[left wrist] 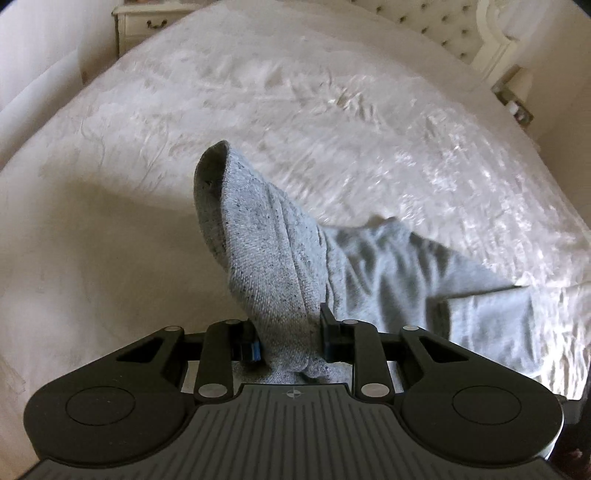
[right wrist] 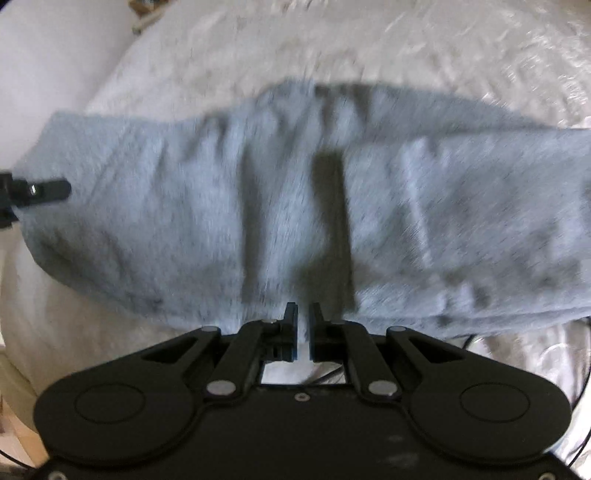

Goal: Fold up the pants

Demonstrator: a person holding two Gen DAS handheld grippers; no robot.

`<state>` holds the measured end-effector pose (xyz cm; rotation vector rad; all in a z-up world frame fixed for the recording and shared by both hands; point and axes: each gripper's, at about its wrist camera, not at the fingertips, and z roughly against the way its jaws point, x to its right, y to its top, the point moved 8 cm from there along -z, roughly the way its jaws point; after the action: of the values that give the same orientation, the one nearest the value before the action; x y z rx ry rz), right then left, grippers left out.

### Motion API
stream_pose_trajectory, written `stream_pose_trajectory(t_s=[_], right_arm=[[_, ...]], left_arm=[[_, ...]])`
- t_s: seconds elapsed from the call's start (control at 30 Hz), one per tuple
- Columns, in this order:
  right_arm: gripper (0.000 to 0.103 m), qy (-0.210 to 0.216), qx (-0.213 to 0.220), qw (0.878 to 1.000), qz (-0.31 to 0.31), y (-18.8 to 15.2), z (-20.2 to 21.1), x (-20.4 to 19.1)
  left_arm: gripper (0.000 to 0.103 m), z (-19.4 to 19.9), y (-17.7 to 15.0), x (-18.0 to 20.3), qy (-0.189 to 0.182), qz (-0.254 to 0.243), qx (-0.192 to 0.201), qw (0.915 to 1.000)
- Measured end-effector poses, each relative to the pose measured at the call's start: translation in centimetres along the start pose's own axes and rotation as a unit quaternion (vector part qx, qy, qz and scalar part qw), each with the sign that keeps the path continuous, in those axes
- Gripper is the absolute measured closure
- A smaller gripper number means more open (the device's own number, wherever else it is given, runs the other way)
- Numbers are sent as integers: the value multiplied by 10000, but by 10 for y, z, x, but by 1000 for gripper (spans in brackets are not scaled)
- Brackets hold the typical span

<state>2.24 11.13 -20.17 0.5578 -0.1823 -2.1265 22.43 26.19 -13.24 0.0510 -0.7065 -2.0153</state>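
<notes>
Grey knit pants (left wrist: 266,251) lie on a white bed. My left gripper (left wrist: 290,338) is shut on a bunched end of the pants and holds it lifted above the bed; the cloth stands up in a loop, and the rest trails to the right (left wrist: 461,295). In the right wrist view the pants (right wrist: 295,206) stretch across the bed from left to right, blurred by motion. My right gripper (right wrist: 303,332) is nearly closed on the near edge of the pants. The left gripper's finger (right wrist: 44,190) shows at the pants' left end.
The white patterned bedspread (left wrist: 332,110) covers the bed. A cream nightstand (left wrist: 147,22) stands at the far left. A tufted headboard (left wrist: 443,26) and a small lamp (left wrist: 517,88) are at the far right. Cables (right wrist: 576,369) lie at the right.
</notes>
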Motion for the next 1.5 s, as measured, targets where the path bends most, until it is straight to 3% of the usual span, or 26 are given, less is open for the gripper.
stream_pose_trajectory(t_s=[0.2,0.37,0.53,0.67,0.83,0.93,1.0,1.13,1.2,1.37,1.5], right_arm=[[95,288,428,9985,-168,12,37,31],[95,496,503,9974,-131,14,60,68],[95,555,530,9968,-233,17,72,119],[94,488,526,9967,-381,13,80,162],[91,430,507,9969,-410,12,93,201],[83,505,578,9968,-233,22,96,209],[65,535,602,9966,-176,26,96,209],[53,691,612,9957,19,41,91,200],[39,739,590,9955,67,50,81,193],[34,588,274,9978,-150,65,42,190],[28,612,57,9971,-438,69,24,192]], left_arm=[[78,23,10,53,21,-220,298,9993],[79,26,15,126,-71,-491,497,9975],[80,-9,8,217,-340,-858,447,9947],[81,-59,-17,286,-618,-1151,88,9914],[81,-82,-42,332,-699,-1321,-129,9887],[81,-76,-47,328,-576,-1260,-105,9903],[81,-74,-50,314,-312,-1212,-117,9921],[80,-77,-56,269,194,-751,-276,9966],[80,-77,-58,242,443,-475,-359,9972],[80,-86,-61,191,853,-97,-599,9945],[80,-105,-69,171,830,-117,-933,9921]])
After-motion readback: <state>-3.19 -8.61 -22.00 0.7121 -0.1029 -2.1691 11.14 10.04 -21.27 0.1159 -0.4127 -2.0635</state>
